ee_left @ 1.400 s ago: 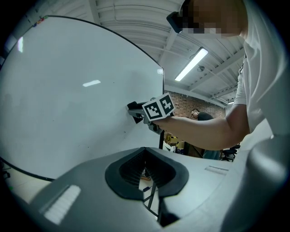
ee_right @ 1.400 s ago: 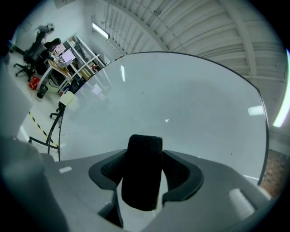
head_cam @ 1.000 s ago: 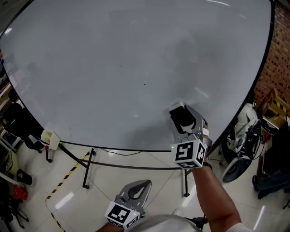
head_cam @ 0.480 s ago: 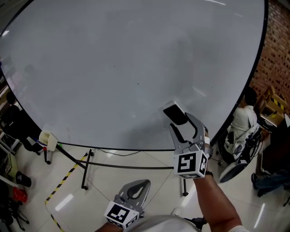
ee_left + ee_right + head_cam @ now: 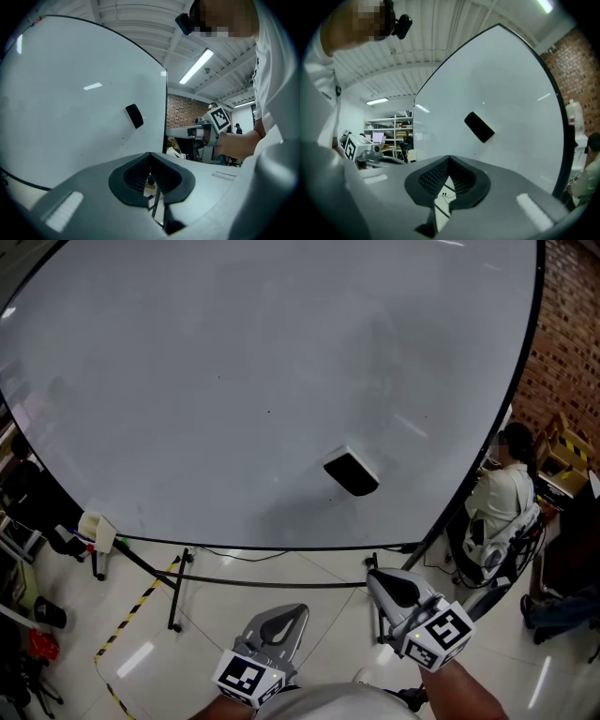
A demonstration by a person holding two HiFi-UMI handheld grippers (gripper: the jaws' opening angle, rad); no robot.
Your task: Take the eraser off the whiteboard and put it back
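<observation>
The black eraser (image 5: 352, 472) sticks to the large whiteboard (image 5: 216, 371) at its lower right, and nothing touches it. It also shows as a dark tilted block in the left gripper view (image 5: 134, 116) and the right gripper view (image 5: 479, 126). My right gripper (image 5: 392, 585) hangs well below the eraser, off the board, shut with nothing between its jaws (image 5: 449, 160). My left gripper (image 5: 284, 622) stays low at the bottom centre, jaws together and empty (image 5: 150, 157). The right gripper's marker cube (image 5: 219, 119) shows in the left gripper view.
The board's black stand legs (image 5: 180, 589) and yellow-black floor tape (image 5: 131, 610) lie below the board. A seated person (image 5: 502, 491) and a brick wall (image 5: 562, 343) are at the right. A white holder (image 5: 101, 529) sits at the board's lower left edge. Shelves (image 5: 389, 136) stand far off.
The right gripper, open around the eraser a second ago, has drawn back and down from the board, rolled and closed. The eraser stays on the board. The left gripper has not moved.
</observation>
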